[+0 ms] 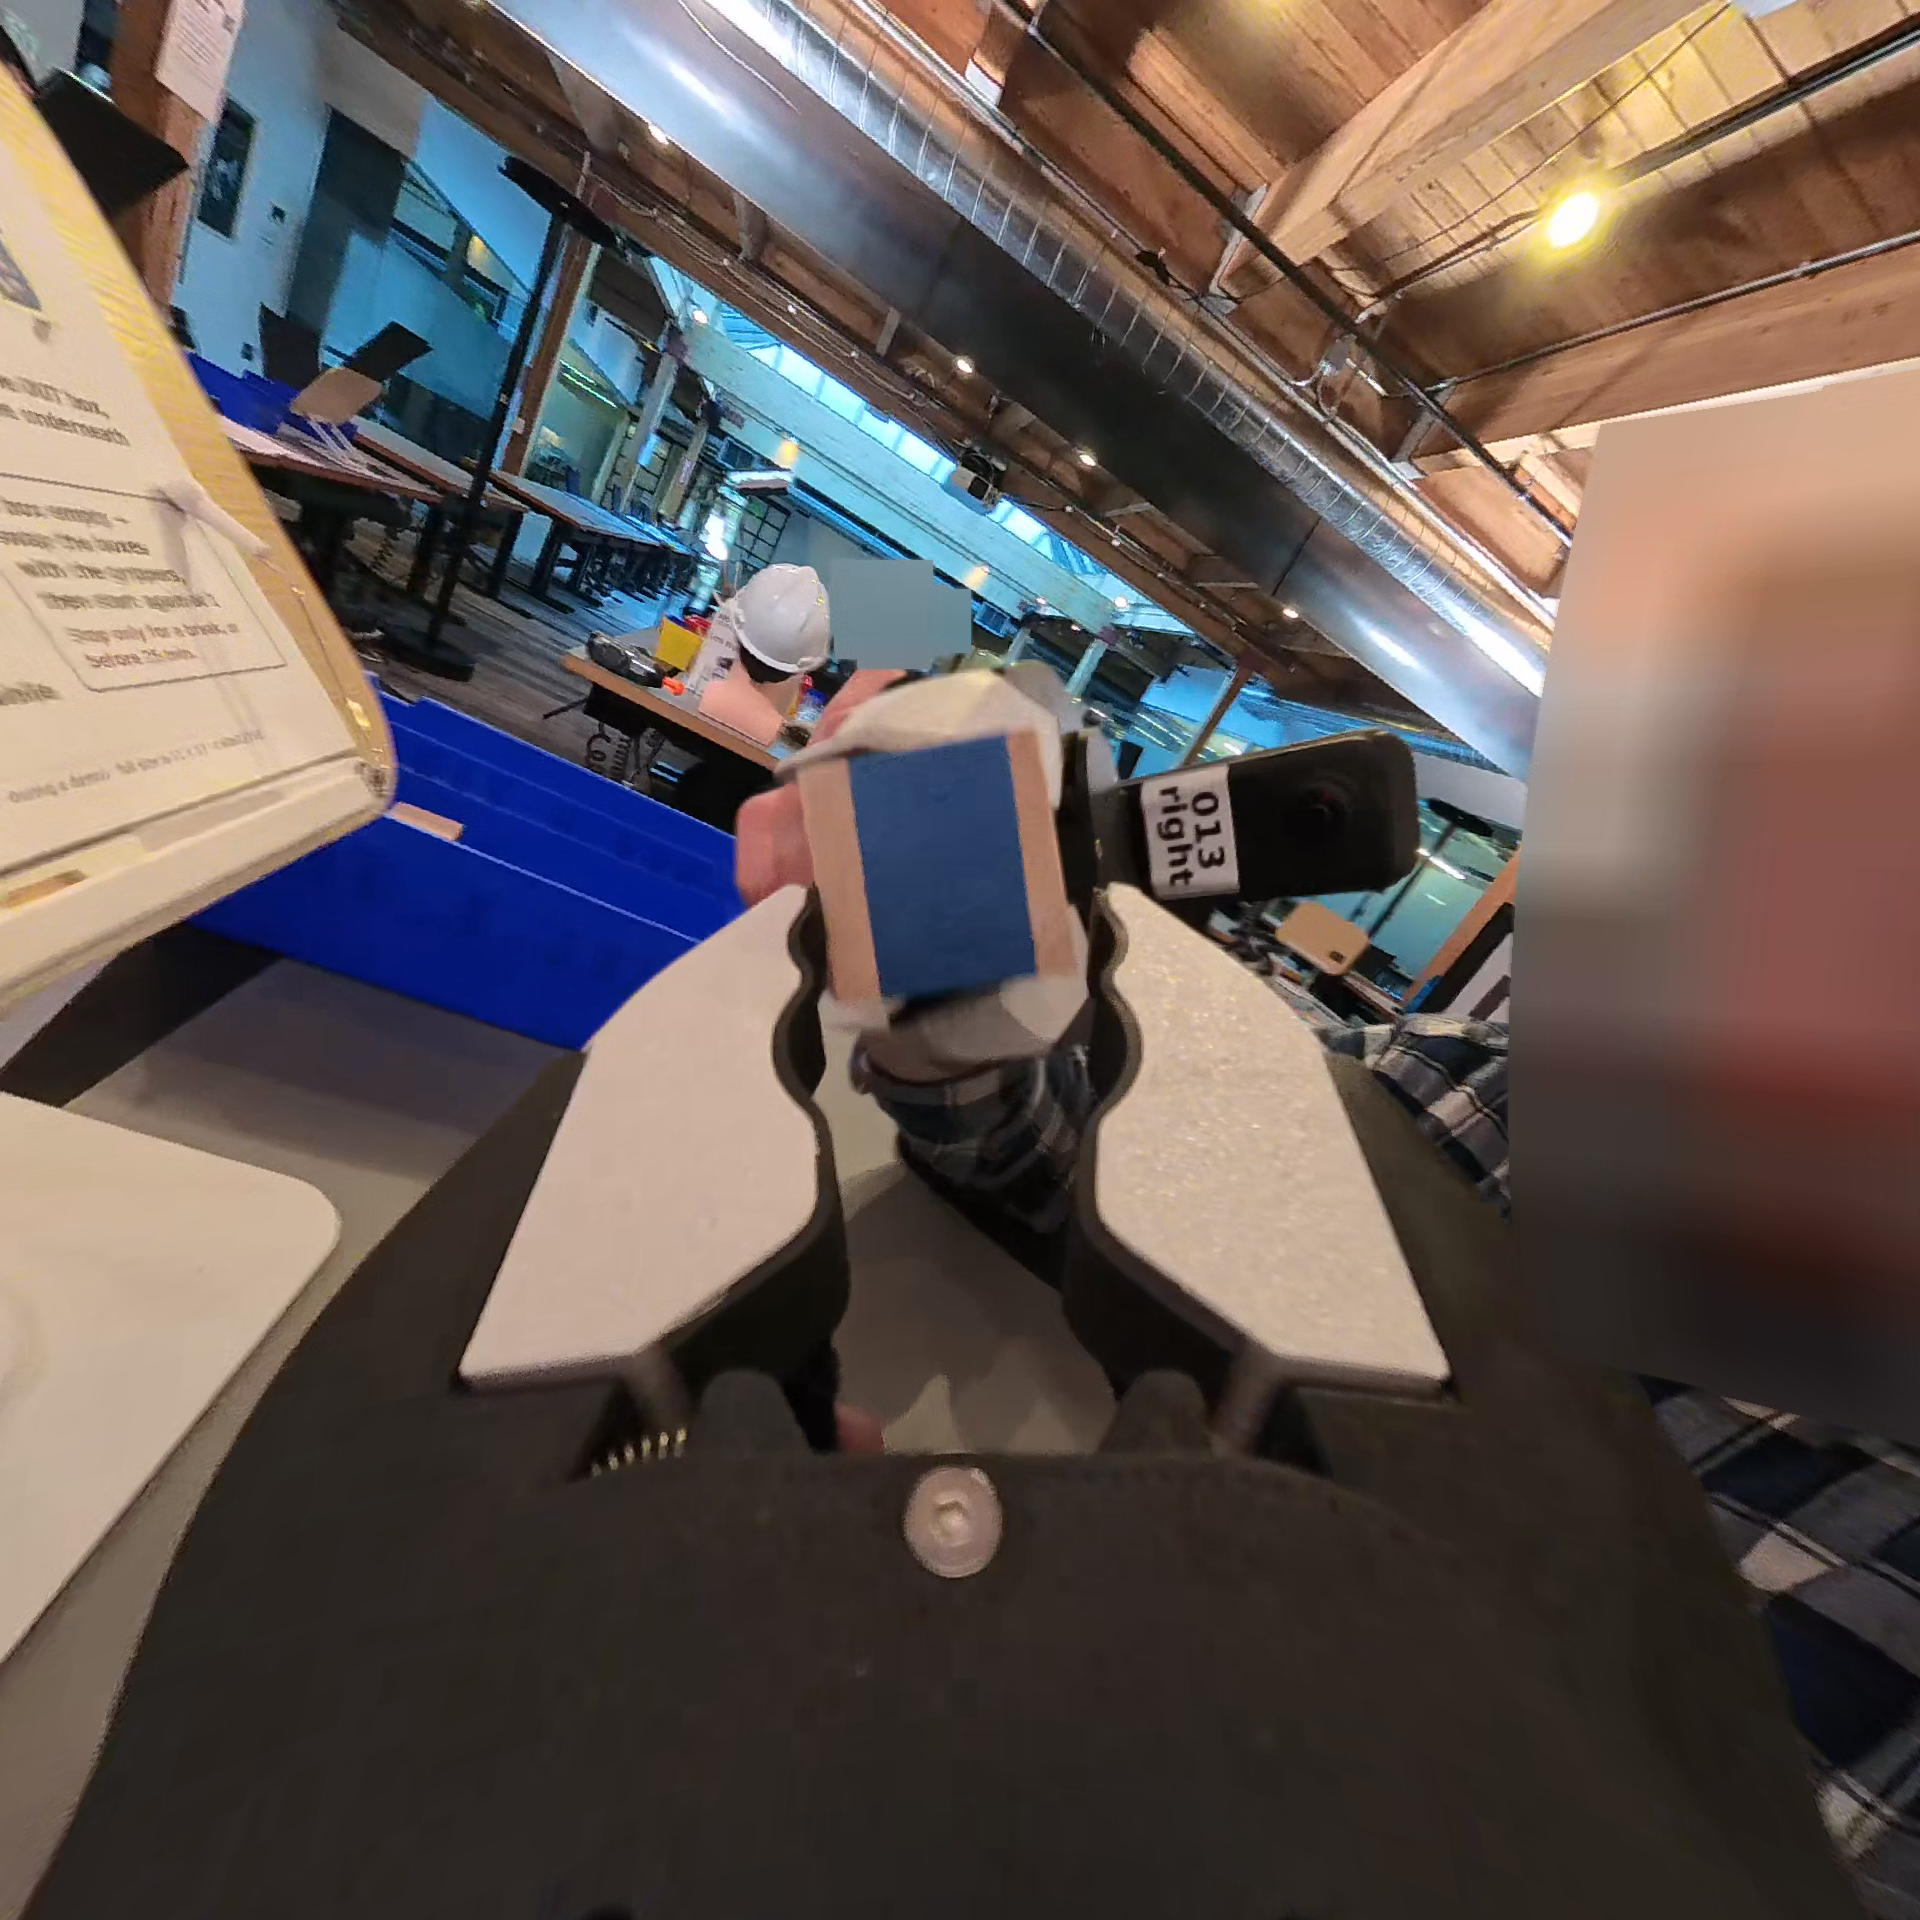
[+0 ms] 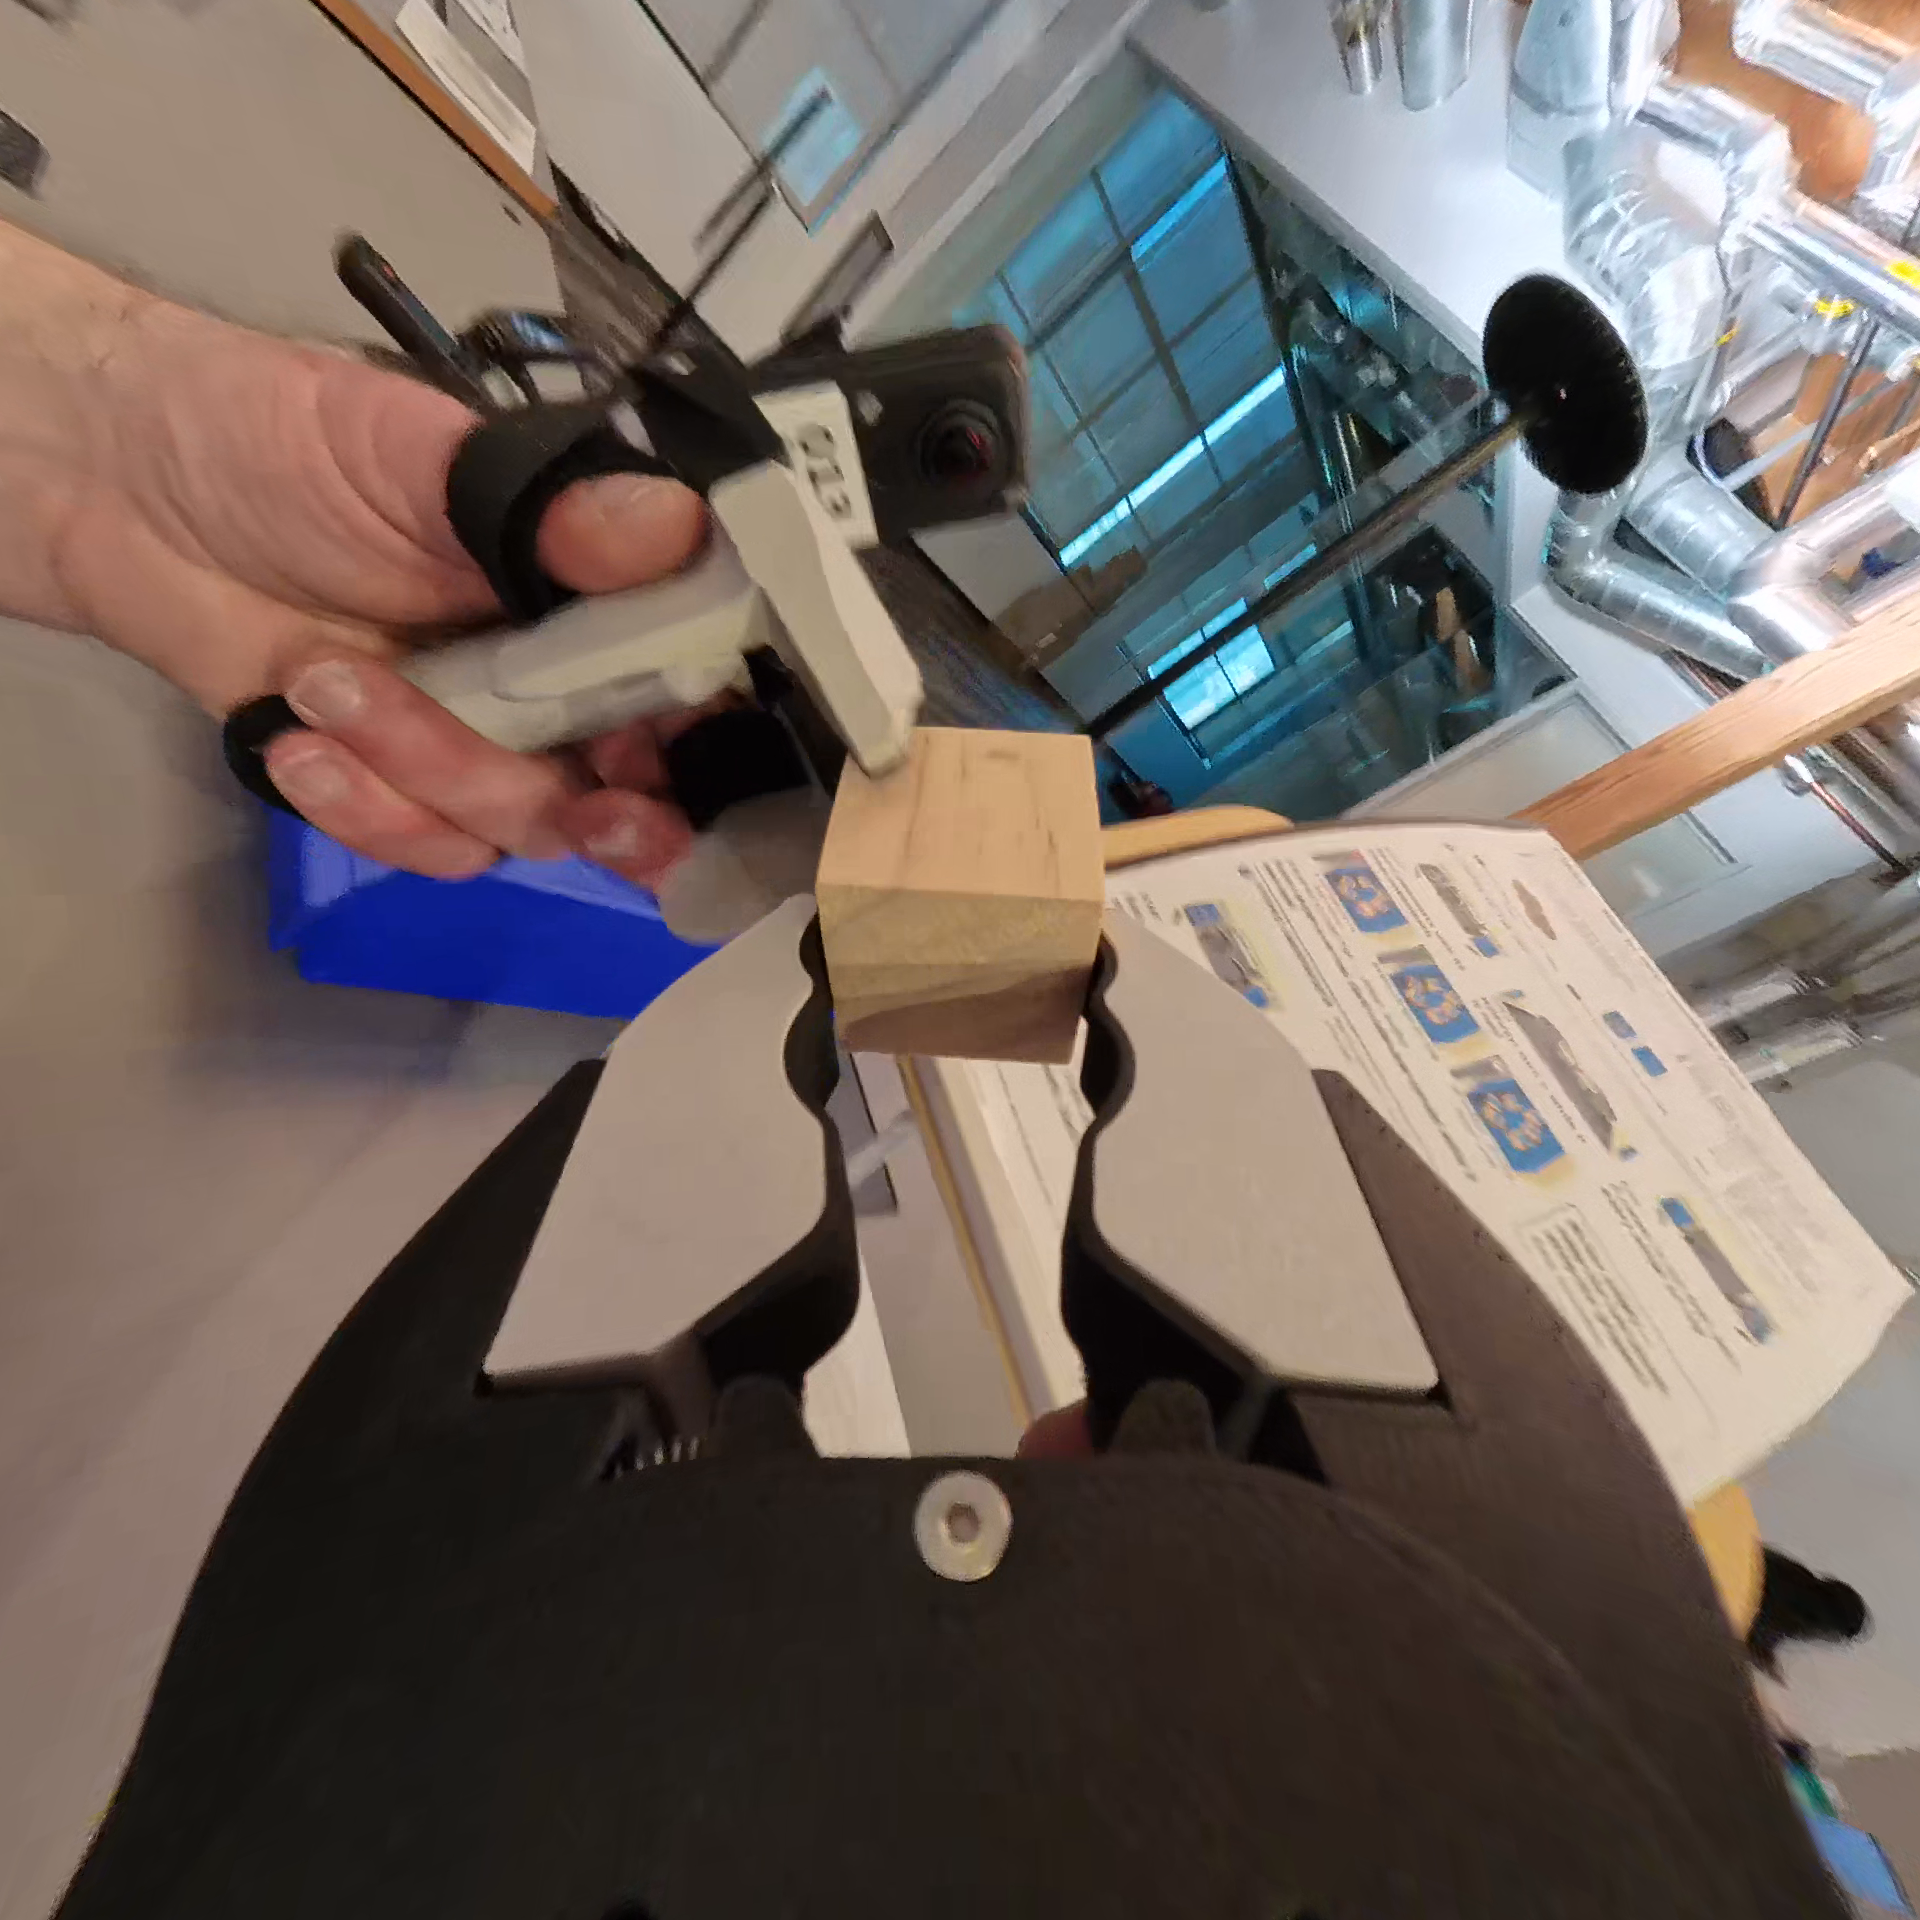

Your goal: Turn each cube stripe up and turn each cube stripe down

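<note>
1. A wooden cube (image 2: 961,894) with a broad blue stripe (image 1: 943,868) on one face is held up in the air, off any surface, between the two hand-held grippers.
2. The right gripper (image 2: 961,982) pinches the cube: its two grey fingertips press on opposite sides, at the cube's near lower edge. From this side only bare wood faces show.
3. In the left wrist view the striped face points toward the camera, with the right gripper's pale fingers above and below the cube.
4. The left gripper (image 1: 951,935) is spread apart. Its fingertips stand either side of the cube; whether either touches it cannot be told here.
5. In the right wrist view one pale fingertip (image 2: 883,743) of the left gripper rests on the cube's far top corner, with the person's left hand (image 2: 260,540) wrapped around the handle.
6. A blue bin (image 1: 468,894) sits behind, to the left.
7. A printed instruction sheet (image 2: 1507,1091) stands beside the cube, to the right.
</note>
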`<state>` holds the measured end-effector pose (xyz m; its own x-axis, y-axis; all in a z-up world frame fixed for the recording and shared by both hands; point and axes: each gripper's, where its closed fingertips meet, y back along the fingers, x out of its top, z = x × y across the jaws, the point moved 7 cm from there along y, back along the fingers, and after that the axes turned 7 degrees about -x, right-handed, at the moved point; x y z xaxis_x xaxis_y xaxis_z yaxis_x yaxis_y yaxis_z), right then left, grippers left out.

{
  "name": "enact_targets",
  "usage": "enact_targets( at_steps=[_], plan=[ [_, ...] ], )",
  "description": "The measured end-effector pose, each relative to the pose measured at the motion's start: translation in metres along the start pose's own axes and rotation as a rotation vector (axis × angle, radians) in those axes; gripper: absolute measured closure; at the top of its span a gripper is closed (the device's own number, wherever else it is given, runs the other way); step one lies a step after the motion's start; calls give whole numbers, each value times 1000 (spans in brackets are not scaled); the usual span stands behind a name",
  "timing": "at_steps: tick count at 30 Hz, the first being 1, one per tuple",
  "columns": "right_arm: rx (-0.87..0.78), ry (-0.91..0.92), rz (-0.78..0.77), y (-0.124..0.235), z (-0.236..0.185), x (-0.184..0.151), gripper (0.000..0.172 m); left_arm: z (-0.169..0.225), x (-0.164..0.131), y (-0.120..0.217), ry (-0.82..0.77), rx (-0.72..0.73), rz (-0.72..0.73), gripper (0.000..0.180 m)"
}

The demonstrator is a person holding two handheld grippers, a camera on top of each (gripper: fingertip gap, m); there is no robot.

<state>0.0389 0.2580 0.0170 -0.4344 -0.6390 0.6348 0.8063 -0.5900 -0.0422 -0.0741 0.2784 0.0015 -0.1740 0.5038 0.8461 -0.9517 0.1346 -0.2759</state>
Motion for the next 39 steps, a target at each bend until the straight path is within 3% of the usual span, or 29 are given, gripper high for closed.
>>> enact_targets(
  at_steps=[1,4,9,13,18,24,29,38,39],
  plan=[
    [-4,8,-44,2,9,-5,127,-2,2,4,-18,39,-1,132],
    [-5,-55,-236,15,51,-31,126,-4,6,15,-99,168,-50,136],
    [-55,-183,-474,65,122,-82,127,2,17,29,-150,238,-46,143],
    [-45,-274,-791,109,149,-142,126,1,18,33,-129,246,-46,146],
    [97,-439,-1182,151,139,-229,126,-3,14,31,-124,273,-81,148],
    [264,-566,-1442,161,104,-300,126,-4,13,30,-126,294,-106,148],
    [355,-549,-1575,156,80,-327,126,-3,13,31,-128,297,-111,148],
    [374,-612,-1661,157,67,-341,126,-2,12,27,-129,299,-133,148],
    [353,-624,-1665,155,68,-343,119,-2,12,27,-128,301,-138,148]
  ],
)
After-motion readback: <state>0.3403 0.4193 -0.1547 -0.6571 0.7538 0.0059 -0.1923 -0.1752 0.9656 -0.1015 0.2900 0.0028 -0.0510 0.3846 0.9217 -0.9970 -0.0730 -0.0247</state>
